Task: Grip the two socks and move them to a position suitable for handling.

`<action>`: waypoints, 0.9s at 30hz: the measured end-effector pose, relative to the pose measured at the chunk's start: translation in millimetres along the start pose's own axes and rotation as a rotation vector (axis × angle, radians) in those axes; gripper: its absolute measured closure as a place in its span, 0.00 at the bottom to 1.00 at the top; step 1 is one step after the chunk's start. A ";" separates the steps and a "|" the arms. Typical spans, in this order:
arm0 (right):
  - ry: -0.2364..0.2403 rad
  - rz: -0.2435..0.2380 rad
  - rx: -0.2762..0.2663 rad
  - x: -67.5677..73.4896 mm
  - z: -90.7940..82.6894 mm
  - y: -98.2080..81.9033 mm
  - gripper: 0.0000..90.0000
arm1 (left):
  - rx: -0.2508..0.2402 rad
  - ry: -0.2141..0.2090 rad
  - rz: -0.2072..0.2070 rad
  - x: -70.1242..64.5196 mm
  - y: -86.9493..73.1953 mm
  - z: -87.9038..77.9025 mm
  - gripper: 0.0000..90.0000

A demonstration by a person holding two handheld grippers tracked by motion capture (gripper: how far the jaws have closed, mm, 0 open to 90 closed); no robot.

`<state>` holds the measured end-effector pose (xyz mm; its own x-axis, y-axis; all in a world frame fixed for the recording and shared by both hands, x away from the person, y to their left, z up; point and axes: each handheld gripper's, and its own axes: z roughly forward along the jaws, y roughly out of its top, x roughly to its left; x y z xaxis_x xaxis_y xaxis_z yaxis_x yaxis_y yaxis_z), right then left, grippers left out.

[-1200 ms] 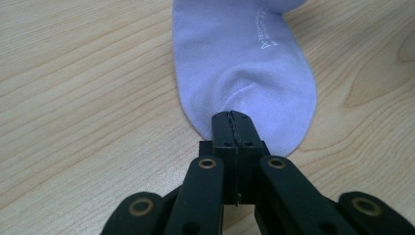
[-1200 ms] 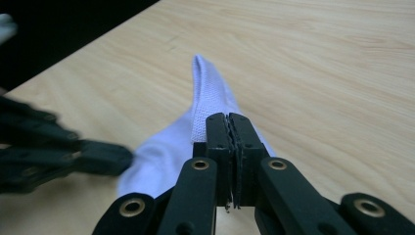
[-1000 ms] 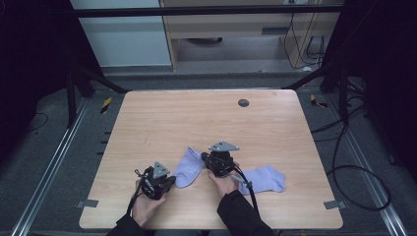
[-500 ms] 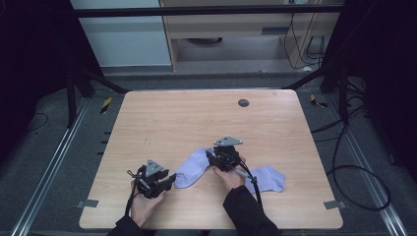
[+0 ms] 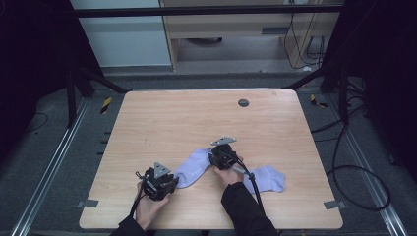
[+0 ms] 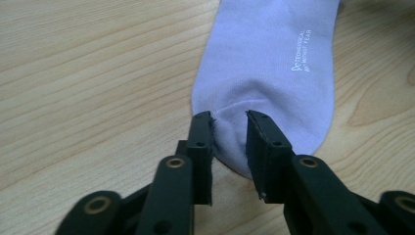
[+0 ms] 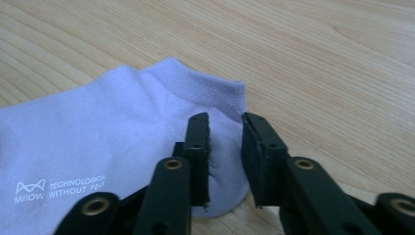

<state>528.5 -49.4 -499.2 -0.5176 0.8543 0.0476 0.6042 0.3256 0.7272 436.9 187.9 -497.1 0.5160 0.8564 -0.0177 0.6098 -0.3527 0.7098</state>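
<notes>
The lilac sock (image 5: 196, 166) lay flat on the table (image 5: 196, 123), its long axis running between both grippers. The left gripper (image 6: 230, 122) straddled its toe and the right gripper (image 7: 225, 122) its cuff, jaws just closing, pads apart.

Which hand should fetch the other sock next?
Right. The spare sock lies beside the right hand; the left hand sits farther off. Left tongs and right tongs have just been closing astride the first sock.

My wooden surface (image 5: 162, 118) carries two pale lilac socks. One sock (image 5: 194, 167) lies flat before me. The other sock (image 5: 268, 178) lies to its right.
</notes>
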 end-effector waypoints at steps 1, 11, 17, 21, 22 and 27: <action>-0.001 0.006 0.003 0.0 -0.2 0.1 0.86 | 0.001 -0.004 -0.001 -0.9 0.2 0.1 0.82; 0.030 0.037 -0.011 4.3 -11.4 0.1 0.98 | -0.012 -0.030 -0.031 1.3 4.4 -5.3 0.98; 0.039 0.014 -0.064 11.0 -39.3 -1.8 0.97 | -0.044 0.034 -0.003 14.7 14.4 -13.3 0.98; 0.037 0.014 -0.068 14.9 -45.4 -11.9 0.97 | -0.050 0.047 -0.004 24.0 21.0 -9.6 0.98; 0.042 0.017 -0.064 16.0 -45.5 -14.9 0.97 | -0.040 0.050 0.003 25.5 22.2 -7.8 0.98; 0.065 0.043 -0.053 23.1 -44.9 -30.5 0.97 | -0.004 0.073 0.020 30.1 24.2 2.4 0.97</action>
<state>470.9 -57.8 -489.6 -0.5310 0.8384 0.1227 0.5946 0.2656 0.7589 468.6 204.2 -482.2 0.4828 0.8745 0.0474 0.5973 -0.3683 0.7124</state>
